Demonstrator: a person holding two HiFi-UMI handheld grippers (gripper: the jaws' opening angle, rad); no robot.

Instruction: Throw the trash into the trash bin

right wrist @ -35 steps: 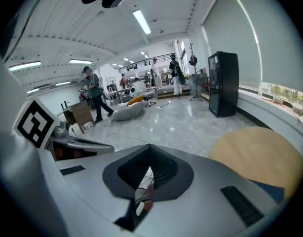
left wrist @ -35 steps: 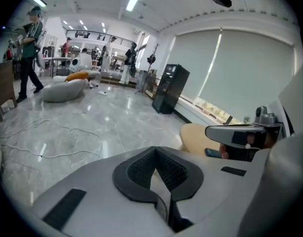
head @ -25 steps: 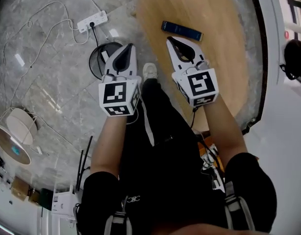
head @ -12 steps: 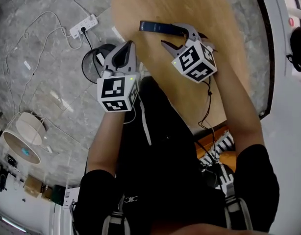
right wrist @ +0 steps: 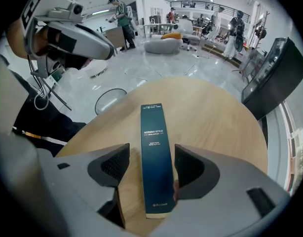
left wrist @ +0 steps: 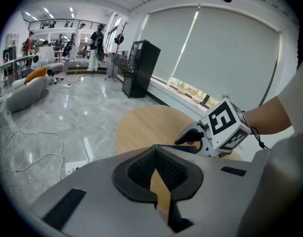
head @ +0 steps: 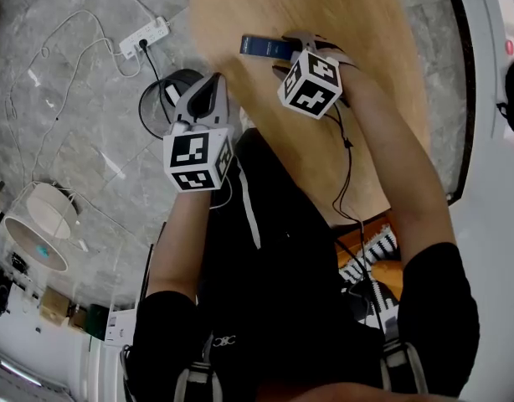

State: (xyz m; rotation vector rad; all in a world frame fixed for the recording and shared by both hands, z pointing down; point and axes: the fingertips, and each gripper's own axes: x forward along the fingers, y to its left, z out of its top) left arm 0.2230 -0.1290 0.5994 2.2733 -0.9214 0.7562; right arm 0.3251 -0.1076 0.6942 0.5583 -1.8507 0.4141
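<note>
A long dark blue box [right wrist: 155,157] lies flat on the round wooden table [right wrist: 215,112]. My right gripper [right wrist: 154,169] points steeply down over its near end. Its jaws have just been opening and stand wide, one on each side of the box, with a gap at the left pad [right wrist: 114,164]. From the head view the box [head: 264,46] sticks out to the left of the right gripper [head: 311,47]. My left gripper [head: 213,80] is shut and empty, held above the black wire trash bin [head: 161,99] on the floor beside the table. In the left gripper view its tips [left wrist: 155,149] meet.
A white power strip [head: 144,33] with trailing cables lies on the marble floor beyond the bin. A round white fan [head: 35,224] stands at the left. The person's black-trousered legs [head: 274,249] are close to the table edge. A black cabinet [left wrist: 139,68] stands by the window.
The right gripper has swung down and left onto the box's end, rolling its cube over, and its jaws have gone from shut to wide. The left gripper has shifted slightly towards the bin.
</note>
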